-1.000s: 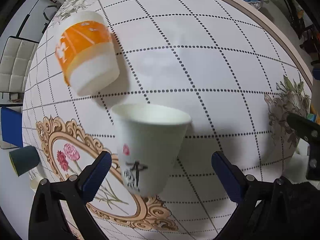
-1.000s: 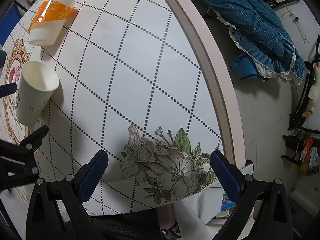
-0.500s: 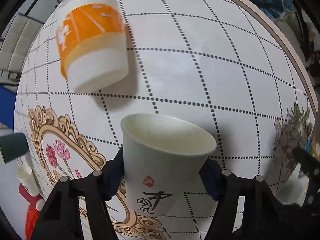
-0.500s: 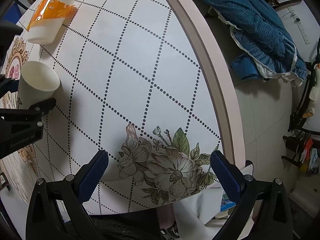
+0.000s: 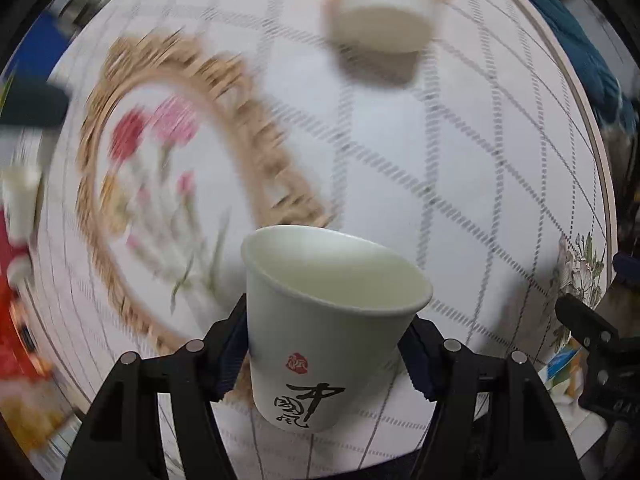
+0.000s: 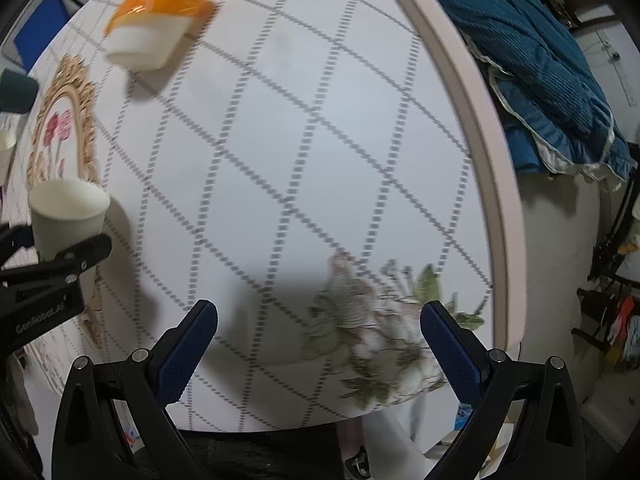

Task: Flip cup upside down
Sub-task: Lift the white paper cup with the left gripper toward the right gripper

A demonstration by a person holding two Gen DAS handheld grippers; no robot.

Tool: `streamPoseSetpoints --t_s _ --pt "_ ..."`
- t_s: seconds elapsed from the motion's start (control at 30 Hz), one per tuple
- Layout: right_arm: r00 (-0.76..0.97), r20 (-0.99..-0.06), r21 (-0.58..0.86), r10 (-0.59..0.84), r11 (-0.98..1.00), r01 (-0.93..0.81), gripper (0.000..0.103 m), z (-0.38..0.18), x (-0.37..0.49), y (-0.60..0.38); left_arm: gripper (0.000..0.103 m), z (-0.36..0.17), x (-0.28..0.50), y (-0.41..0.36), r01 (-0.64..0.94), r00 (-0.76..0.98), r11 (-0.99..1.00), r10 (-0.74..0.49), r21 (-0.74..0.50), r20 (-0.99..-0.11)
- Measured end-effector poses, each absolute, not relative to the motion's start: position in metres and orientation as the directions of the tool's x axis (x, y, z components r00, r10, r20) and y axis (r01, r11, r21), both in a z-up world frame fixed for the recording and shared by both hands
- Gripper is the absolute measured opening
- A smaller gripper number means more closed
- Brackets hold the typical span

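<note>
The left tool [image 5: 324, 356] is clamping the white cup [image 5: 326, 316] by its sides, mouth facing up and away; the right tool [image 6: 318, 340], gaping empty, is hanging well apart from that cup.

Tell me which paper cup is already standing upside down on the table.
The orange-banded cup: its wide mouth faces the table, base upward. The white cup with black calligraphy remains mouth-up in the left gripper jaws.

White paper cup [image 5: 320, 320]: a second ago free between my left tool [image 5: 324, 344] pads, now clamped and raised off the surface [image 6: 320, 140]. Orange-banded cup [image 5: 384, 4]: shifted to my left view's top edge.
</note>
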State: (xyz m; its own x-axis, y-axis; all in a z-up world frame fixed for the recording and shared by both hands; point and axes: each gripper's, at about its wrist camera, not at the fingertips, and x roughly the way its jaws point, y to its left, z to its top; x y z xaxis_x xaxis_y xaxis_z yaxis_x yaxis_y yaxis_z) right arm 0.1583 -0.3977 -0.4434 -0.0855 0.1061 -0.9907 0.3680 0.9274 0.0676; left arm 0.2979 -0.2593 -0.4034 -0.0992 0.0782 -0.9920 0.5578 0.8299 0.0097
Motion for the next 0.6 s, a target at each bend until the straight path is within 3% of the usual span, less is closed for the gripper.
streamPoseSetpoints --t_s 0.37,0.6 --pt "-0.056 -0.990 0.111 0.133 0.950 0.293 0.103 -0.414 0.167 -0.284 0.065 -0.417 0.367 -0.074 0.083 -0.256 0.989 -0.098 -0.122 -0.962" --pt "-0.061 -0.989 0.110 0.132 0.953 0.282 0.103 -0.410 0.165 -0.198 0.065 -0.423 0.395 0.012 -0.101 -0.236 0.973 -0.225 -0.207 -0.945"
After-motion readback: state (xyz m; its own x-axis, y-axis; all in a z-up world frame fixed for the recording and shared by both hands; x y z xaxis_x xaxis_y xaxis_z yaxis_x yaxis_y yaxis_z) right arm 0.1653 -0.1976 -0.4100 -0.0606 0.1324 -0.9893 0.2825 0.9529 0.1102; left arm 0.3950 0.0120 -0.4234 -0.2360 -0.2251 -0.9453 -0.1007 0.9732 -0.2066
